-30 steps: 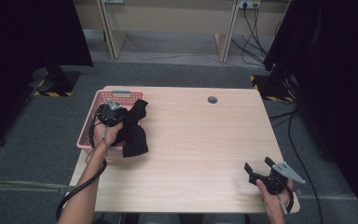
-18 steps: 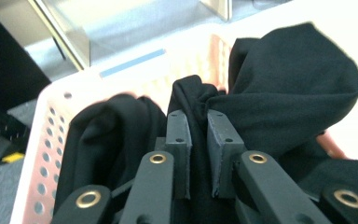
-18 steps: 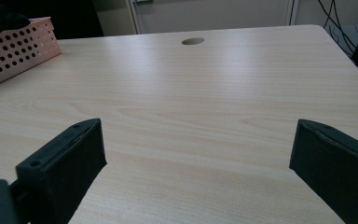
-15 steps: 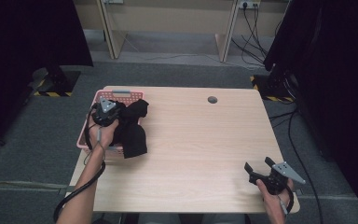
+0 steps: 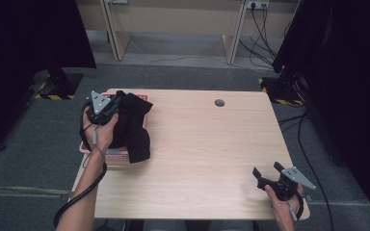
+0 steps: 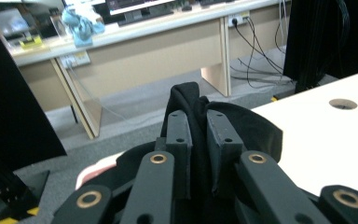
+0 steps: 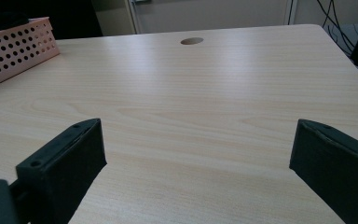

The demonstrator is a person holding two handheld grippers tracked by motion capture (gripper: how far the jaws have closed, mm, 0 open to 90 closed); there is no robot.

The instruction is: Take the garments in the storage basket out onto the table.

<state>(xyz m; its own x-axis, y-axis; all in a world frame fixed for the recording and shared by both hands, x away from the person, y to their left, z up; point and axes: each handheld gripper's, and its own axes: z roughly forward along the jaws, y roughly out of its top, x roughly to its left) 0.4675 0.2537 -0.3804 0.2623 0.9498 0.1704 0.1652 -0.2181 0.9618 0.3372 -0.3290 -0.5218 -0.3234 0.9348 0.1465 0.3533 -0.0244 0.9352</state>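
One black cloth [image 5: 134,126], pinched in the left claw [image 6: 198,135], hangs over the pink basket [image 5: 107,153]; right claw [image 7: 198,158] gapes empty.

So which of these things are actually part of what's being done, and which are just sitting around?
In use:
- black cloth, clamped in the left gripper
- pink basket it hangs over

Just there:
- right gripper, open over the bare table
- round hole in the tabletop
- desks behind

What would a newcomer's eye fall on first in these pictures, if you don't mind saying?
Most striking is the black cloth, pinched in the left gripper and hanging over the pink basket at the table's left edge. Next comes the right gripper, jaws wide apart, low over the bare wooden table near its front right corner.
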